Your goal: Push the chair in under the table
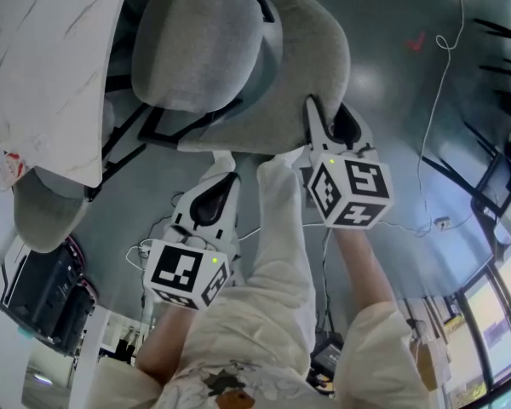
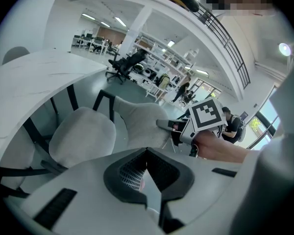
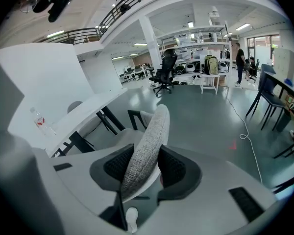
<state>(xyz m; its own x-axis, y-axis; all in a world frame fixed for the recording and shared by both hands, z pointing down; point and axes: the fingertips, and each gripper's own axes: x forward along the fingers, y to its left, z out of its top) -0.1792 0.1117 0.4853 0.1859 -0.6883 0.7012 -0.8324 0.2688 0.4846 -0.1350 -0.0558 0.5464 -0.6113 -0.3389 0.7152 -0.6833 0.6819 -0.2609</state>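
Only partly done: the chair (image 1: 196, 41) stands at the edge of the table (image 1: 43, 58), at the far left, with its seat mostly out from under the top. The right gripper (image 1: 330, 122) is clamped on the near rim of the backrest (image 1: 298, 66), a pad on each face. The left gripper (image 1: 220, 177), jaws together and empty, hangs just beside the backrest's lower edge; contact is not discernible. Remaining, as judged: most of the push, far and leftward, until the seat lies beneath the top

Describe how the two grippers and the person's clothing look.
Both the left gripper and right gripper are white shells with black ribbed pads. Each bears a cube of black-and-white square markers with a small green light. Clothing is cream; forearms unsleeved.
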